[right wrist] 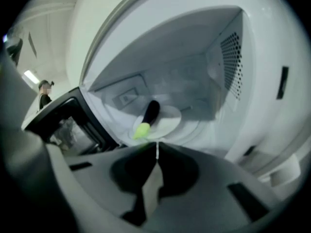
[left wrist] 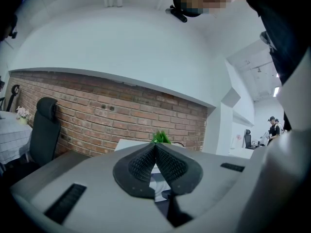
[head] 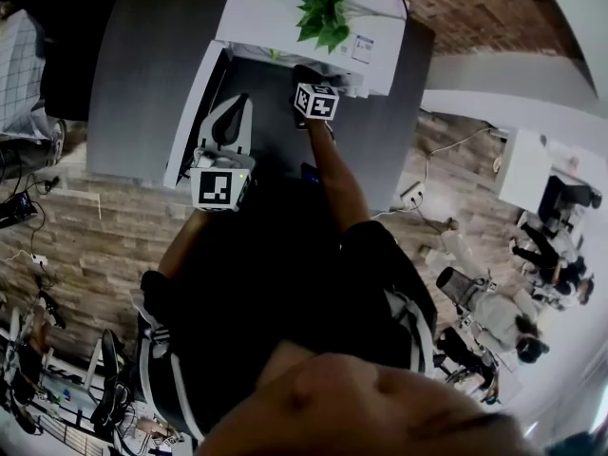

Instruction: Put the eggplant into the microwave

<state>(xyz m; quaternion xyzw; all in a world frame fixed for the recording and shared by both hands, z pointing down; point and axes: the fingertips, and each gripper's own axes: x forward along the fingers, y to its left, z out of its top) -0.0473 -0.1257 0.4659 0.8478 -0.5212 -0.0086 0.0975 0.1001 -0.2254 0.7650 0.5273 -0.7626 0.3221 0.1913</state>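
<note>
Right gripper view: eggplant (right wrist: 148,116) on microwave (right wrist: 228,57) plate (right wrist: 171,118) at 12 o'clock, looks delivered; right gripper (right wrist: 157,147) jaws closed, empty. Left gripper (left wrist: 155,147) closed too, parked clear.

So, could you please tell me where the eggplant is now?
In the right gripper view, the eggplant lies on the white plate inside the open microwave, just beyond the closed right tool.

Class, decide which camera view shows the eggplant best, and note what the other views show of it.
The right gripper view: the eggplant lies in full sight on the white turntable inside the open microwave, green end nearest. The head view shows only the microwave's dark opening, no eggplant; the left gripper view shows none of it.
</note>
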